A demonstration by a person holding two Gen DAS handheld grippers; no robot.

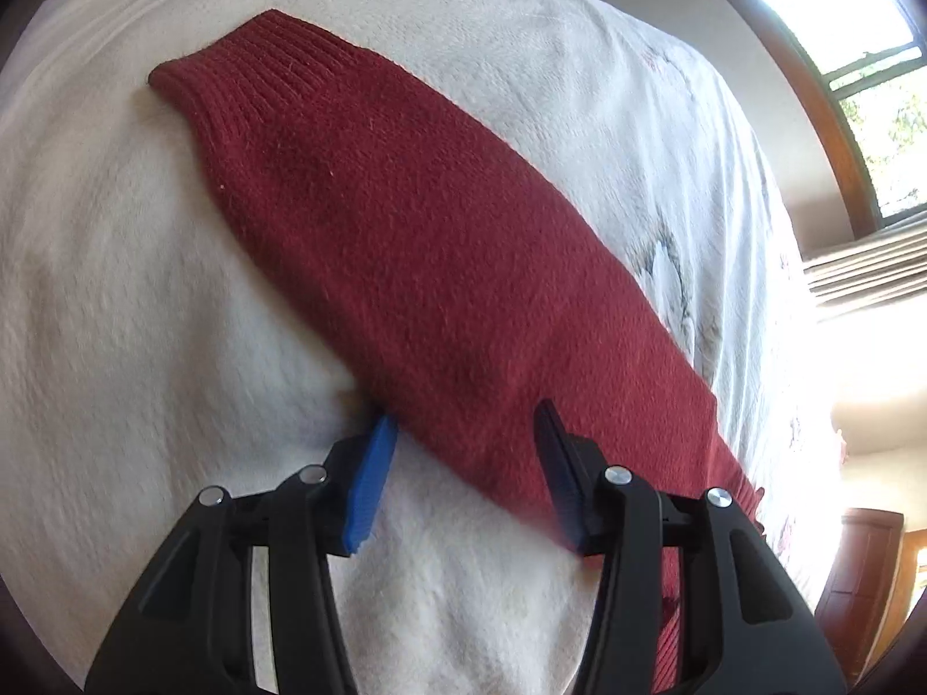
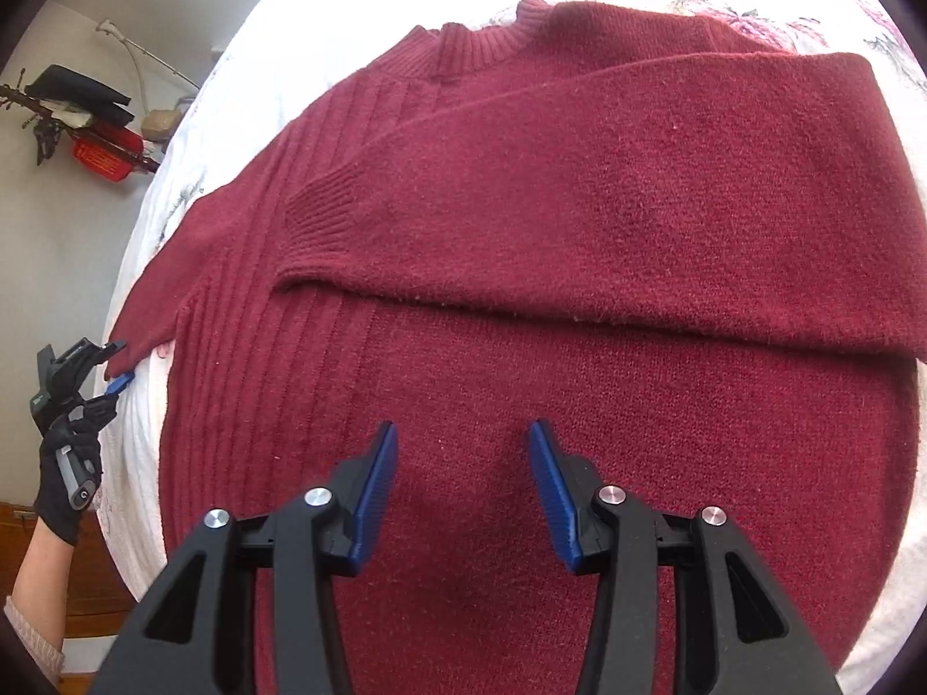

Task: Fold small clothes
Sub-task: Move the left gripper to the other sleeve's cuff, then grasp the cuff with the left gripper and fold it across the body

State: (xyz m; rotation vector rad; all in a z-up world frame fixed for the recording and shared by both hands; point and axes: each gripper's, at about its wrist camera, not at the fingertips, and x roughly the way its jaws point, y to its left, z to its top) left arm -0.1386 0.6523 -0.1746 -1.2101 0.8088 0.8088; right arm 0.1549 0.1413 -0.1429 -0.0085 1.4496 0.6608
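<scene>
Two grippers over a dark red sweater (image 2: 579,301) spread on the white bedspread (image 1: 145,301): one sleeve lies folded across its chest, the right gripper (image 2: 463,434) hangs above the body with jaws apart, and the left gripper (image 1: 466,423) straddles the other sleeve (image 1: 405,231), jaws wide, nothing pinched.

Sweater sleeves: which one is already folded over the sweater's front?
The sleeve lying across the chest. The other sleeve stretches out flat on the white bedcover, at the left hand-held gripper.

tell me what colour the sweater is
Dark red, a plain knit; the sweater shows best in the right wrist view.
</scene>
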